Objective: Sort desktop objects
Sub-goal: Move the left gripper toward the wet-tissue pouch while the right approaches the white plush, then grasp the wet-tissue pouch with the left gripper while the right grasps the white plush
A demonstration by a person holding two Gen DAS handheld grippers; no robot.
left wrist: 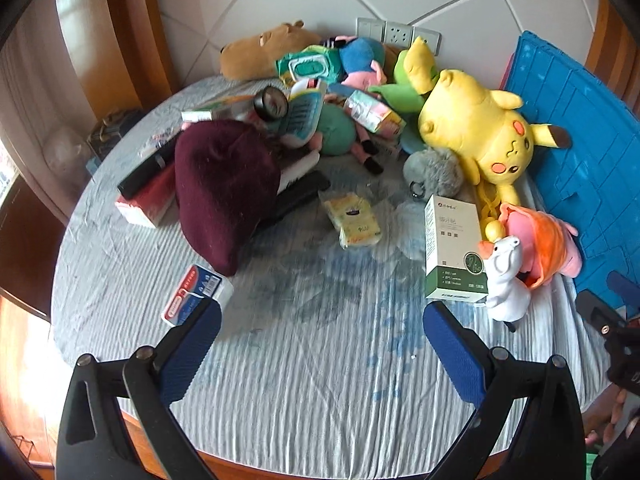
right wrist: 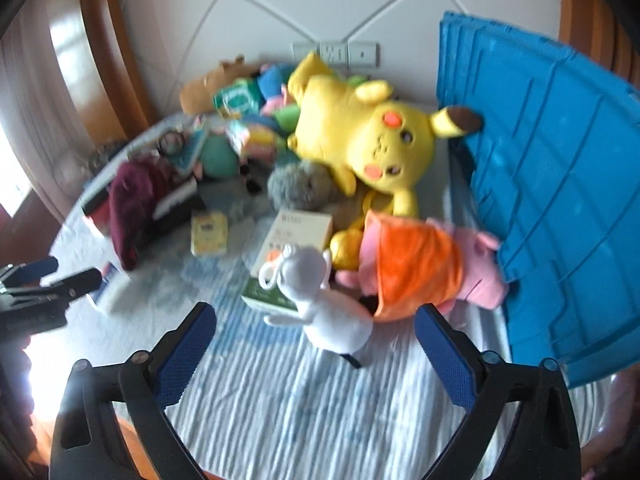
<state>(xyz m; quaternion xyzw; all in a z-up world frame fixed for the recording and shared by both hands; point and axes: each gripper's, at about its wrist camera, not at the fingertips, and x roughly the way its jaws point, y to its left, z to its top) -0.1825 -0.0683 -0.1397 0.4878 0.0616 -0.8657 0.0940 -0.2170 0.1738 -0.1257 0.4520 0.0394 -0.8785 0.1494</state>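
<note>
Both grippers, left gripper [left wrist: 322, 344] and right gripper [right wrist: 316, 346], hover with jaws spread wide and empty over the striped grey cloth [left wrist: 320, 400]. Mixed clutter lies heaped: the big yellow plush mouse [left wrist: 480, 128], the green-and-white carton [left wrist: 454, 248], the small white plush animal [right wrist: 328, 304], possibly leaning on the carton. Grabbing the white plush could topple that carton or drag its neighbours.

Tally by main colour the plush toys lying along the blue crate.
Yellow: 1, the yellow plush
Pink and orange: 1, the pink and orange plush
White: 1, the white plush
Total: 3
</note>
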